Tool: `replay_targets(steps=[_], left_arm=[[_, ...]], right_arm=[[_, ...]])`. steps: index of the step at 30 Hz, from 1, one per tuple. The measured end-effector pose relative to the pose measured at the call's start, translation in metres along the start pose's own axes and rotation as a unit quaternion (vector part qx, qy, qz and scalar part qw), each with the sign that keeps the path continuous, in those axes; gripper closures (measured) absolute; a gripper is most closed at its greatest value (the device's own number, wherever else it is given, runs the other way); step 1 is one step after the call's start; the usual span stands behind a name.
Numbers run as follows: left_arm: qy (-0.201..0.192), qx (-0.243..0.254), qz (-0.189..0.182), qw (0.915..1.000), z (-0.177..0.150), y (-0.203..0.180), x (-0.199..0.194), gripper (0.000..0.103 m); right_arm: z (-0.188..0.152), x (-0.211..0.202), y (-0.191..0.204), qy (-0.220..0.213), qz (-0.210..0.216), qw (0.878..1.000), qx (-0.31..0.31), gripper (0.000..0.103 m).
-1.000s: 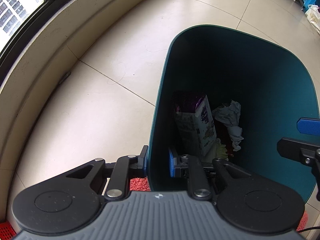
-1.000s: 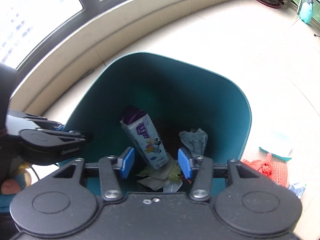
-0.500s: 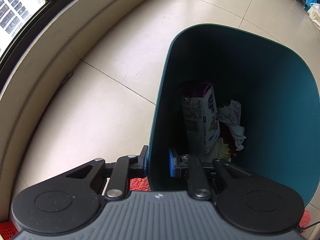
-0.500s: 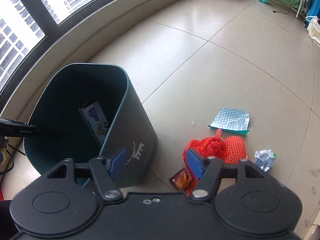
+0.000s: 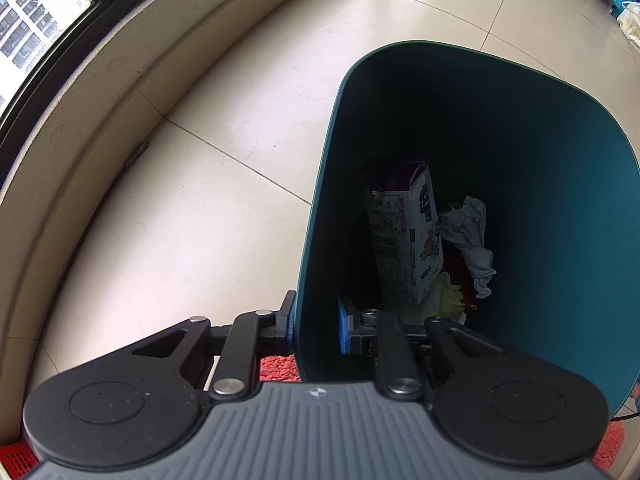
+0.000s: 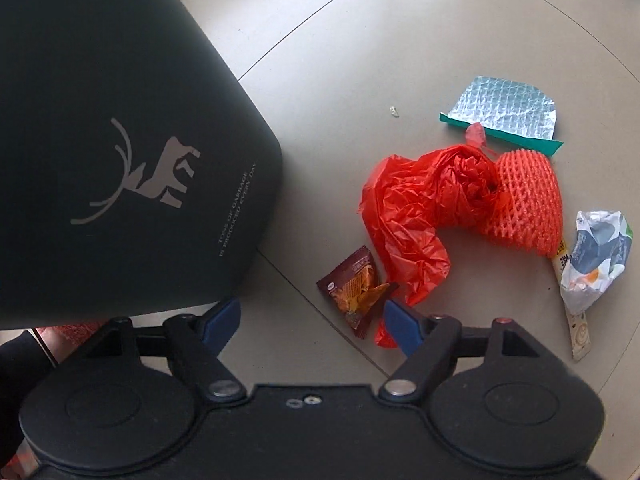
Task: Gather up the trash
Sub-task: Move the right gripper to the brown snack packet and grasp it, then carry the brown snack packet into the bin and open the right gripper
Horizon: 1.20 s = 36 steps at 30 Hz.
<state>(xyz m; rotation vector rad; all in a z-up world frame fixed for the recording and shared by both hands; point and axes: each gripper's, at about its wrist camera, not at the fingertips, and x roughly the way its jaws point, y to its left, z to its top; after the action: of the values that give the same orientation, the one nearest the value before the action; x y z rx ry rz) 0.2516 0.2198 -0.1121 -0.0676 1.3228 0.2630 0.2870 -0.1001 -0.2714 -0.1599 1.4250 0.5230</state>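
Note:
My left gripper (image 5: 316, 326) is shut on the near rim of the teal trash bin (image 5: 560, 200). Inside the bin lie a white and purple carton (image 5: 408, 236) and crumpled paper (image 5: 468, 236). My right gripper (image 6: 312, 324) is open and empty, low over the floor beside the bin's dark outer wall (image 6: 120, 140). Just ahead of it lie a brown snack wrapper (image 6: 354, 286), a red plastic bag (image 6: 420, 208), an orange foam net (image 6: 528, 196), a silver foil sheet (image 6: 500, 110) and a crumpled white wrapper (image 6: 596, 256).
A curved window sill and wall (image 5: 80, 120) run along the left. Beige tiled floor (image 5: 180, 220) lies around the bin. A red mat (image 5: 278, 368) shows under the left gripper. A narrow sachet (image 6: 576, 320) lies at the far right.
My right gripper has moved from above the bin's opening out to the right and down toward the trash on the floor. My left gripper keeps its hold on the rim.

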Motion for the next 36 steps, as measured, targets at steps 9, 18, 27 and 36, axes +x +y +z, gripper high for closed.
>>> replay_targets(steps=[9,18,27,36], left_arm=[[0.001,0.005,0.004,1.0000,-0.001,0.000,0.001,0.084],[0.002,0.008,0.007,0.9999,-0.001,-0.002,0.003,0.084],[0.004,0.008,0.005,1.0000,-0.002,-0.002,0.003,0.084],[0.003,0.008,0.010,0.9999,0.000,-0.003,0.005,0.084]], right_arm=[[-0.003,0.055,0.019,0.034,-0.056,0.990,-0.123,0.032],[-0.005,0.089,0.004,0.054,-0.087,0.988,-0.116,0.055],[-0.018,0.058,-0.006,0.026,-0.063,0.993,-0.098,0.089],[-0.021,-0.028,-0.010,-0.030,-0.049,0.994,-0.094,0.096]])
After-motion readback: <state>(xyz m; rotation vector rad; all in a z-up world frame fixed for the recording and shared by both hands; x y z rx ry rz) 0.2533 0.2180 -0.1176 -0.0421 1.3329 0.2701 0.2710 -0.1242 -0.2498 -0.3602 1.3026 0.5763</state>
